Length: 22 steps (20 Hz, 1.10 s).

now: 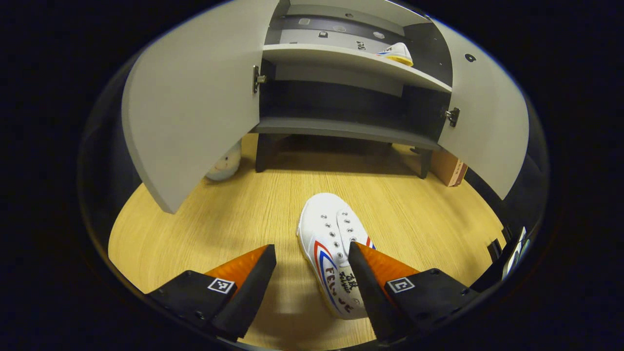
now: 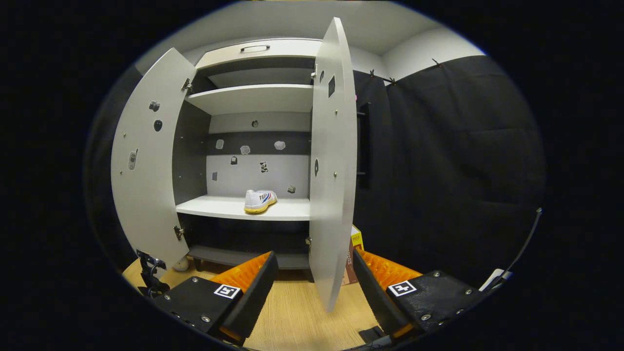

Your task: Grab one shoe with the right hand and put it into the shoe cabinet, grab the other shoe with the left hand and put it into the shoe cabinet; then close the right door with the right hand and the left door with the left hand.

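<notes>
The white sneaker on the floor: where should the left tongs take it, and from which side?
Across the collar at the heel end of the white sneaker, coming from above. The left tongs are open over that end, toe pointing toward the shoe cabinet, so its narrow width fits between them.

One shoe (image 2: 260, 200) sits on the middle shelf (image 2: 243, 208) inside the open shoe cabinet (image 2: 253, 53), its doors (image 1: 190, 102) swung wide, while the other shoe (image 1: 331, 248) lies on the floor (image 1: 234, 214) before it, between the left claw's (image 1: 312, 253) fingers.

Floor shoe (image 1: 334, 253) — side lettering too warped to read; nothing else legible
</notes>
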{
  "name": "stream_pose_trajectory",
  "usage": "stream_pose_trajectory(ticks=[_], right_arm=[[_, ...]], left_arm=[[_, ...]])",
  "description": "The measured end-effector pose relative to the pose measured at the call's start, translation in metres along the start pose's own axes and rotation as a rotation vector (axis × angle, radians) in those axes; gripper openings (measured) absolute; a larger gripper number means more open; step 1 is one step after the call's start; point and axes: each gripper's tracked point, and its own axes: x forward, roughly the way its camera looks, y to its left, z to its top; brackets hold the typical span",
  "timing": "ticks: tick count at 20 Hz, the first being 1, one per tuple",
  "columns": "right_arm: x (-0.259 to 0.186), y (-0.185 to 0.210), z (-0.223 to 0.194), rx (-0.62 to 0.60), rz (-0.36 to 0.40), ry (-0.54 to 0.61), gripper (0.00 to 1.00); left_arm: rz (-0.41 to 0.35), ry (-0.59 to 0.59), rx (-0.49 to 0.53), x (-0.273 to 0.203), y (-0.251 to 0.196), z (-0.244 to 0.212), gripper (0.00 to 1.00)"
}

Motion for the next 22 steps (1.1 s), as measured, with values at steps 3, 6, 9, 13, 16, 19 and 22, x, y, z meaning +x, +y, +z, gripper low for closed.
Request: stream_pose_trajectory(ticks=[3,6,9,13,16,19,22], right_arm=[[-0.002,-0.003,-0.007,0.017,-0.004,0.023,0.91],[-0.002,-0.012,-0.009,0.023,-0.034,0.020,0.94],[-0.002,-0.014,-0.009,0.027,-0.041,0.019,0.94],[0.000,-0.013,-0.009,0.007,-0.028,0.023,0.94],[0.000,-0.016,-0.006,0.016,-0.029,0.017,0.94],[0.001,-0.018,-0.005,0.025,-0.030,0.015,0.94],[0.002,-0.018,-0.002,0.027,-0.027,0.008,0.94]], left_arm=[[0.022,0.058,-0.005,0.012,0.006,-0.018,0.98],[0.000,0.104,-0.037,0.018,0.004,-0.027,0.98],[-0.036,0.131,-0.028,0.020,-0.004,-0.029,0.89],[-0.026,0.190,0.039,0.019,-0.016,-0.029,0.47],[0.018,0.225,0.045,0.019,-0.007,-0.027,0.36],[0.021,0.233,0.039,0.020,-0.006,-0.021,0.07],[-0.018,0.249,0.043,0.017,-0.005,-0.009,0.06]])
